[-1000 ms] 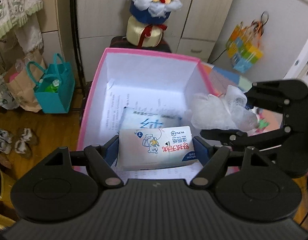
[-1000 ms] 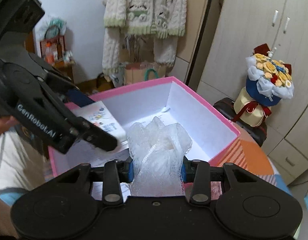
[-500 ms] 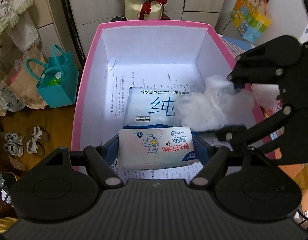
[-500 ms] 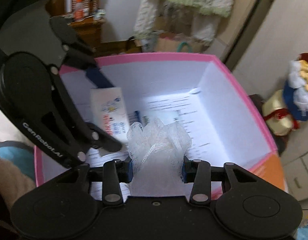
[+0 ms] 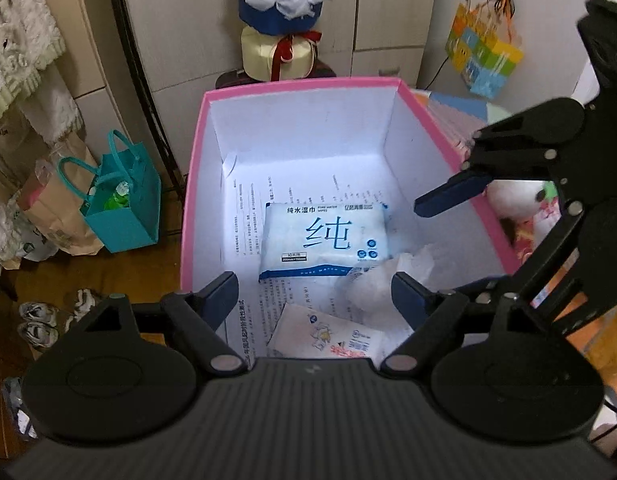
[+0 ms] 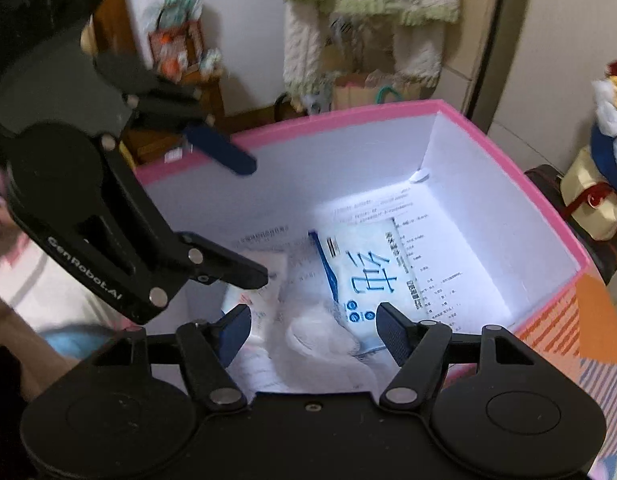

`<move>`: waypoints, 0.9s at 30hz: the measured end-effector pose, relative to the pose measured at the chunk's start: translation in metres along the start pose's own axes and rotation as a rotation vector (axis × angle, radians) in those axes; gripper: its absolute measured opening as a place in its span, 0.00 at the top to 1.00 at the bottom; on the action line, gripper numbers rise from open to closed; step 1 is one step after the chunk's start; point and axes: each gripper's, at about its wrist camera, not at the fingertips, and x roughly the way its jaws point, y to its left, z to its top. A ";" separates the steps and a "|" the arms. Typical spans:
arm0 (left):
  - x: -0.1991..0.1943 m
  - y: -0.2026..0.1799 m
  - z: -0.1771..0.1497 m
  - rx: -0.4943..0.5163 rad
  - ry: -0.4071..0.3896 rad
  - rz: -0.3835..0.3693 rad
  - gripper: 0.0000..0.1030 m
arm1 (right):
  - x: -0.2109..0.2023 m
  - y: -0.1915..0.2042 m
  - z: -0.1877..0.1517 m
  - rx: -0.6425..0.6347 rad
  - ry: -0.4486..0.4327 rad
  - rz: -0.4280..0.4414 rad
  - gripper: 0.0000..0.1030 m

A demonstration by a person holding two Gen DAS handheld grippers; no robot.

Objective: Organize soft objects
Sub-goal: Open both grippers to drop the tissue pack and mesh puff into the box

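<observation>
A pink box [image 5: 196, 184] with white walls holds a blue-and-white wipes pack [image 5: 324, 240], a white tissue pack with a cartoon [image 5: 328, 338] and a white mesh bath puff [image 5: 372, 284]. My left gripper [image 5: 314, 300] is open above the box's near end, over the tissue pack. My right gripper [image 6: 314, 328] is open above the puff [image 6: 324, 340], which lies on the box floor beside the wipes pack [image 6: 360, 272]. The tissue pack [image 6: 260, 284] lies at the left in the right wrist view. Each gripper shows in the other's view.
A flower bouquet [image 5: 280, 12] stands behind the box. A teal bag [image 5: 120, 204] and paper bags sit on the floor at left. A plush toy [image 5: 528, 208] lies right of the box. Printed paper lines the box floor.
Both grippers have opened. The tissue pack dropped from the left gripper and the puff from the right gripper onto the box floor. Both grippers have lifted.
</observation>
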 end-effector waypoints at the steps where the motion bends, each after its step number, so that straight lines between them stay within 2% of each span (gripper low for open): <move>1: -0.004 -0.001 -0.001 0.002 -0.009 -0.003 0.19 | -0.007 0.000 -0.001 0.022 -0.020 0.002 0.28; 10: -0.042 -0.013 -0.017 0.030 -0.032 -0.041 0.19 | -0.046 0.030 -0.017 0.094 -0.094 -0.075 0.28; 15: -0.062 -0.023 -0.030 0.063 -0.061 -0.024 0.18 | -0.066 0.052 -0.031 0.105 -0.122 -0.115 0.28; 27: -0.103 -0.050 -0.053 0.125 -0.104 -0.039 0.14 | -0.115 0.092 -0.064 0.131 -0.177 -0.188 0.26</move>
